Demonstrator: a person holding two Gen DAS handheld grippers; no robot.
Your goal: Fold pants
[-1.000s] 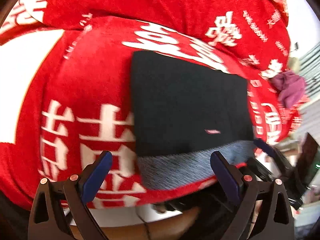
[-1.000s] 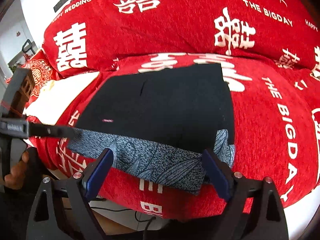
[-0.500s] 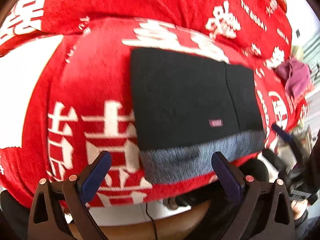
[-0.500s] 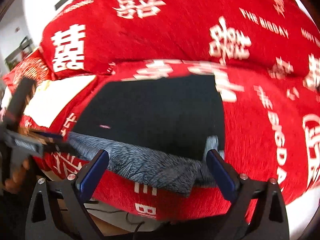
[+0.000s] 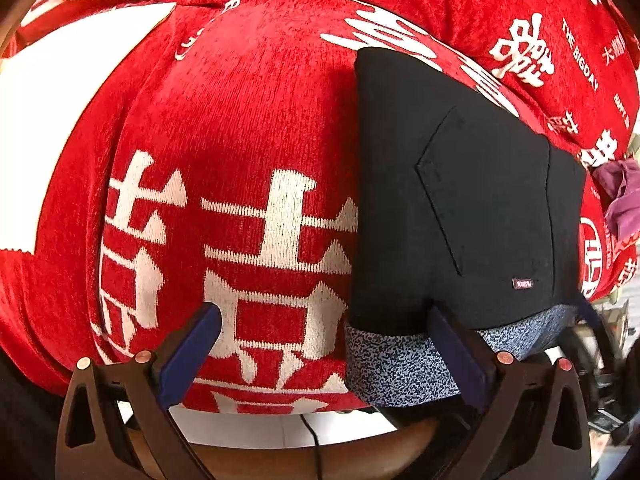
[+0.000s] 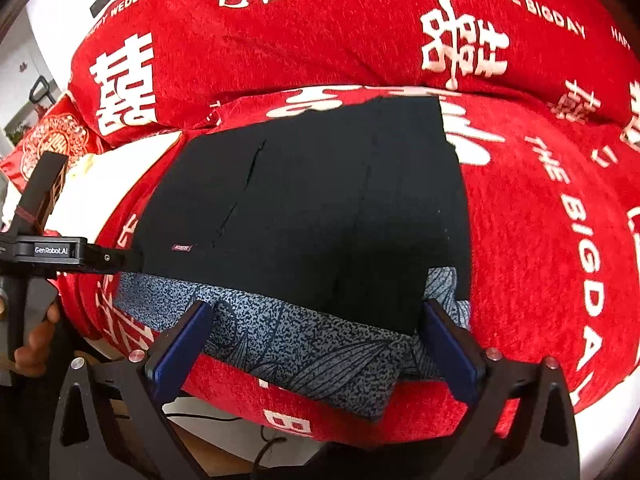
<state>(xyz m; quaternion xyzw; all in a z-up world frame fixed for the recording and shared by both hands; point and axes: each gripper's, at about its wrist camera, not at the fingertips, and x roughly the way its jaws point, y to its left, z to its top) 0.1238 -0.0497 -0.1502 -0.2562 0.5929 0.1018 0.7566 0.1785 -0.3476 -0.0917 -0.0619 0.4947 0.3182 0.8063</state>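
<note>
I am watching one pair of folded black fabric pants lying flat on a red blanket with white lettering, its blue-grey speckled waistband facing me. My two grippers are hovering: left gripper spread wide, right gripper opening, pads straddling the waistband without pinching it.

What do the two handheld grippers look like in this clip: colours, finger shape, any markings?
Both match: the left gripper and right gripper have black triangulated frames with cut-out openings, copper-coloured rivets and flat dark-blue pads on two fingers. In the right wrist view, the left gripper's black body carries a white "GenRobot.AI" label. No sleeve shows clearly.
</note>
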